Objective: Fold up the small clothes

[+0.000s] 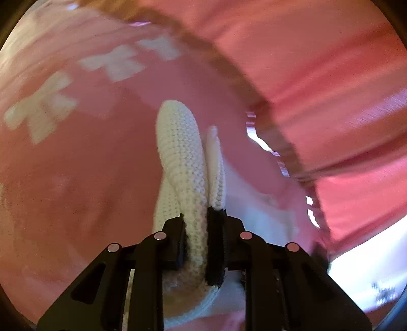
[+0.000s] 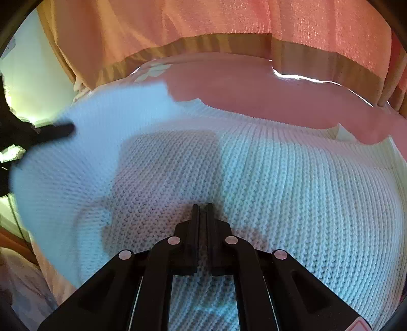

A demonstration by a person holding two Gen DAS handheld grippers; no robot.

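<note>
- Between the fingers of the left gripper (image 1: pixel 195 244) sits a thick fold of one white knit (image 1: pixel 180 152); the jaws are closed tight on it, and the fold stands up edgewise and runs away from the camera.
- Two layers of that knit show above the grip: a broad rounded one on the left and a thinner one just beside it on the right.
- Below the right gripper (image 2: pixel 202 207) the same knit (image 2: pixel 279 178) lies spread flat, filling most of that view; the two fingers are drawn almost together with only a thin slit between them.
- Whether the right gripper has pinched any fabric cannot be told; its tips are right at the knit's surface, and its shadow falls dark on the cloth to the left.
- Far left in the right wrist view, the black tip of the other gripper (image 2: pixel 54 131) lies at the knit's blurred left edge.
- Under the knit is one pink cloth (image 2: pixel 254 91) covering the surface; in the left wrist view it (image 1: pixel 101 178) carries three or so blurred white flower shapes (image 1: pixel 114 62).
- Beyond the surface's far edge hangs one pink curtain (image 2: pixel 203 17) with a tan band (image 2: pixel 229 43) along its hem; the left wrist view shows it (image 1: pixel 318 63) streaked by blur.
- Bright light shows between the curtain hem and the pink cloth.
</note>
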